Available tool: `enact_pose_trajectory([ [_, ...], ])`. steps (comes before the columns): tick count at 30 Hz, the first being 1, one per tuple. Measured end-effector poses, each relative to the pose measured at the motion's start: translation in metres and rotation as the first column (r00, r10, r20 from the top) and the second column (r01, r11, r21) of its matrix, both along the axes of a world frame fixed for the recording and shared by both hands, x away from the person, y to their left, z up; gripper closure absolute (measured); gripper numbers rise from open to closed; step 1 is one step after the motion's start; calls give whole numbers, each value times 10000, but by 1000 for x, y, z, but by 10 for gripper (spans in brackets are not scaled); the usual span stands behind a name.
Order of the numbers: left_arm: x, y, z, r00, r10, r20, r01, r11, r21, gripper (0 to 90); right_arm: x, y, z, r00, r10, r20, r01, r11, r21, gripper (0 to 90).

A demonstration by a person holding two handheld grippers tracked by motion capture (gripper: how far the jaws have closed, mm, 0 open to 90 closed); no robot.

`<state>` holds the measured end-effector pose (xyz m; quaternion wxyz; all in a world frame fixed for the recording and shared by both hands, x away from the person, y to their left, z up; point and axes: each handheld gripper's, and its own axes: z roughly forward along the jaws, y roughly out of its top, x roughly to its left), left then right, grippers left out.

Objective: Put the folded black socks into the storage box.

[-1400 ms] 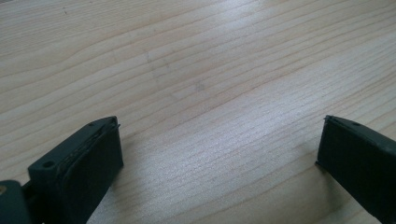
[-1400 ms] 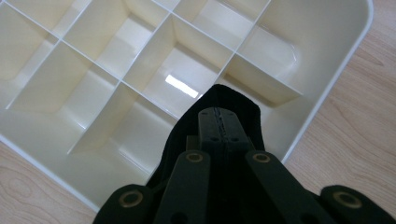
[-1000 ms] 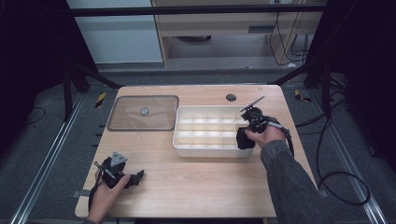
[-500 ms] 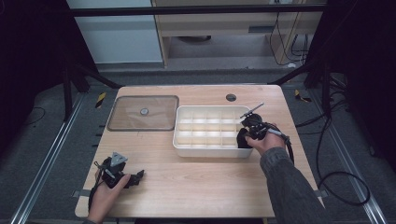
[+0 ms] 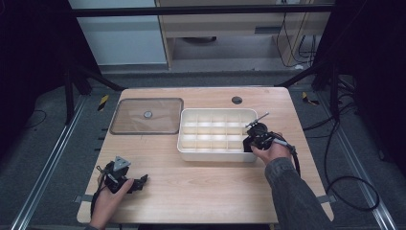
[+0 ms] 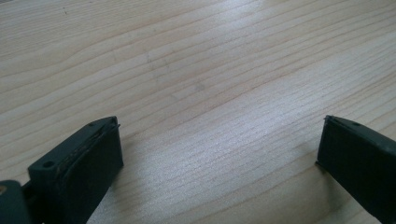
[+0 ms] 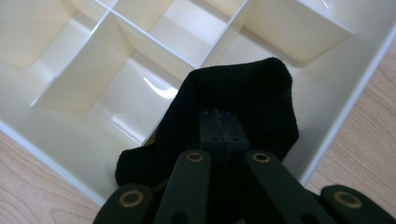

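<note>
Right claw (image 7: pixel 219 122) pinches a black cloth (image 7: pixel 243 98) over the tray's (image 5: pixel 191 153) near-right corner cell; the step looks like stowing it, so next lower and spread the jaws; left claw (image 6: pixel 217 154) rests spread on the table (image 6: pixel 196 70)

Soft light from above falls evenly on the pale wooden table (image 5: pixel 201 187) while the surroundings sink into near-black, the high view is slightly soft, glare streaks the glossy cream plastic divided tray (image 7: pixel 140 100), and the black cloth (image 7: pixel 243 93) shows little detail.
</note>
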<state>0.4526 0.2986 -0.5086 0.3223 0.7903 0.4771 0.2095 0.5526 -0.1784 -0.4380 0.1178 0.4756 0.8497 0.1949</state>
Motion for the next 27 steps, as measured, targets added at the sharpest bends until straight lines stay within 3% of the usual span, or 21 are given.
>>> enact_pose_trajectory([
  [6,0,0,0,10000,-7,0,7,10000,7,0,5,1,2,9996,58,-292,-61,9999,-123,900],
  [21,0,0,0,10000,3,-15,-3,10000,15,0,9,0,1,9990,-144,-418,144,9999,-11,900],
  [27,0,-1,0,10000,30,17,-30,10000,-35,0,12,3,-2,9982,-209,-565,196,9996,-224,900],
])
